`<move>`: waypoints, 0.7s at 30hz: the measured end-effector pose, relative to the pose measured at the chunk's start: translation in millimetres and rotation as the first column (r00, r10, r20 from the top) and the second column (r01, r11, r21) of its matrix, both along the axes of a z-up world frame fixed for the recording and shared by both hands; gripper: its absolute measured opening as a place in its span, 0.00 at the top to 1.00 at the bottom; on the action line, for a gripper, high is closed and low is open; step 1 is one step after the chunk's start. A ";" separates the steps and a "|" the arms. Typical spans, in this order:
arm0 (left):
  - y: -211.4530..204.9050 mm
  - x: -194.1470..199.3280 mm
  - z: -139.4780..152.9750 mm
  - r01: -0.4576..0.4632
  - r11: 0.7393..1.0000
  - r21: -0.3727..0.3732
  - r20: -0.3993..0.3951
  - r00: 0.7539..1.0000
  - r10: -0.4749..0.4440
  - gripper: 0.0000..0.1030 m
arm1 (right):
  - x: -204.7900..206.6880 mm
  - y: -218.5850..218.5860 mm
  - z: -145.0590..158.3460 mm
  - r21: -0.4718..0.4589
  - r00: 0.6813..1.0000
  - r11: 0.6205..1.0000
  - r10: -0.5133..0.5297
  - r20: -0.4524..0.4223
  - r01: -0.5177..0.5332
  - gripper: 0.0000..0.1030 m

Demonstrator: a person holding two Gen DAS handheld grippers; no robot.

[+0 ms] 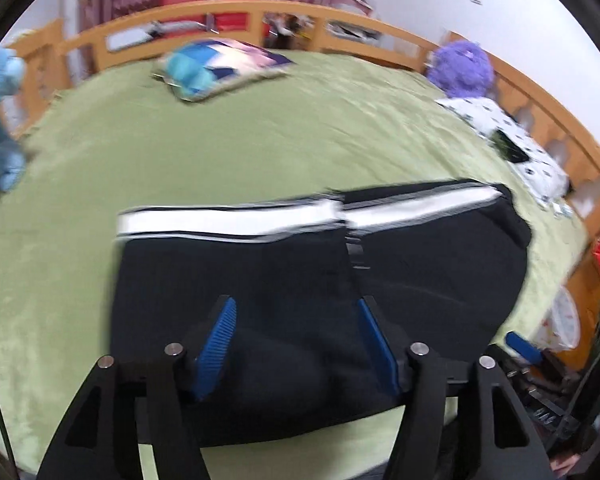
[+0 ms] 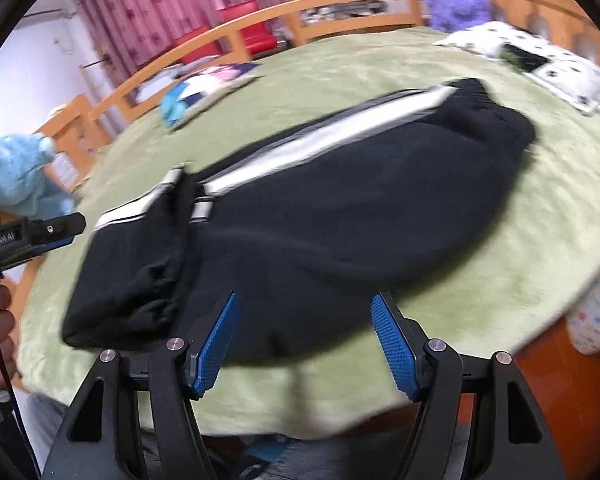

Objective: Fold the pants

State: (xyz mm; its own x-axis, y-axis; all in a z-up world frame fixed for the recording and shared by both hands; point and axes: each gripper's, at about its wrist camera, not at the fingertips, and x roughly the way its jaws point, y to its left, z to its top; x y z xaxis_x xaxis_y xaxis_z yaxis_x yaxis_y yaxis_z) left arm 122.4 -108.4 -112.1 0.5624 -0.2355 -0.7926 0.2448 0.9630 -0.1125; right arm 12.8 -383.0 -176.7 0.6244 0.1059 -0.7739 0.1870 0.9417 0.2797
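Observation:
Black pants (image 1: 300, 272) with a white side stripe (image 1: 228, 222) lie folded on the green bedspread (image 1: 220, 140). My left gripper (image 1: 296, 304) hovers over their near part, its blue pads apart and nothing pinched between them. In the right wrist view the pants (image 2: 340, 216) stretch diagonally, with a folded-over leg end (image 2: 140, 264) at the left. My right gripper (image 2: 304, 300) is open above the pants' near edge, holding nothing. The left gripper (image 2: 60, 228) also shows at the left edge of that view, beside the folded end and apart from the cloth.
A colourful pillow (image 1: 220, 68) lies at the far side of the bed, a white spotted pillow (image 1: 516, 148) and a purple plush toy (image 1: 460, 68) at the right. A blue plush toy (image 1: 0, 120) sits at the left. A wooden rail (image 1: 260, 8) rings the bed.

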 end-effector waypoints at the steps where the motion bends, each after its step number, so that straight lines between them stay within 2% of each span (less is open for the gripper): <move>1: 10.7 -2.9 -1.0 -0.029 0.999 0.021 0.013 0.999 0.029 0.40 | 8.6 10.6 0.1 0.027 0.999 0.999 0.034 0.011 -0.034 0.33; 3: 39.6 -9.2 -1.7 -0.087 0.995 0.045 0.030 0.996 0.086 0.39 | 21.4 27.8 -1.4 0.065 0.996 0.994 0.081 0.019 -0.083 0.33; 6: 85.2 -18.5 -8.5 -0.158 0.987 0.031 0.014 0.987 0.158 0.39 | 47.7 58.3 -10.7 0.138 0.988 0.978 0.154 0.020 -0.155 0.29; 10: 140.6 -32.2 -27.2 -0.236 0.972 0.009 -0.046 0.971 0.236 0.39 | 88.8 87.7 -41.4 0.212 0.983 0.965 0.172 -0.071 -0.153 0.29; 11: 147.6 -33.9 -31.8 -0.248 0.969 0.005 -0.054 0.967 0.248 0.39 | 96.8 93.1 -49.7 0.215 0.980 0.967 0.166 -0.106 -0.140 0.32; 12: 158.9 -36.2 -37.2 -0.267 0.964 -0.001 -0.065 0.962 0.266 0.39 | 104.3 99.1 -57.4 0.215 0.978 0.968 0.158 -0.135 -0.127 0.48; 13: 167.1 -37.1 -41.7 -0.283 0.959 -0.004 -0.074 0.957 0.282 0.39 | 108.5 106.2 -60.5 0.210 0.978 0.969 0.161 -0.134 -0.131 0.59; 14: 175.0 -38.4 -45.8 -0.296 0.955 -0.009 -0.085 0.952 0.294 0.39 | 112.6 115.0 -59.8 0.170 0.973 0.973 0.181 -0.143 -0.156 0.74; 16: 187.6 -40.0 -51.4 -0.305 0.952 -0.029 -0.103 0.948 0.301 0.39 | 114.8 126.8 -46.7 0.065 0.965 0.971 0.235 -0.114 -0.229 0.81; 17: 191.1 -41.3 -52.7 -0.306 0.951 -0.037 -0.106 0.948 0.301 0.39 | 112.5 121.7 -31.7 0.059 0.968 0.969 0.245 -0.052 -0.242 0.83; 19: 194.6 -42.5 -53.6 -0.305 0.951 -0.059 -0.100 0.949 0.298 0.39 | 104.9 90.7 -1.3 0.129 0.978 0.970 0.197 0.064 -0.203 0.84; 21: 195.2 -41.4 -54.9 -0.294 0.952 -0.090 -0.090 0.954 0.286 0.39 | 103.8 68.1 5.2 0.129 0.989 0.982 0.132 0.063 -0.140 0.82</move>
State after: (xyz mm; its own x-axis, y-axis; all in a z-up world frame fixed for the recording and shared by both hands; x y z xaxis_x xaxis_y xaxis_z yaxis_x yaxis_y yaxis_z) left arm 81.0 86.8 -167.0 0.5581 -0.1522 -0.8157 -0.0564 0.9738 -0.2203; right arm 116.6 -314.9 -171.5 0.6374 0.2922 -0.7130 0.0411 0.9111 0.4101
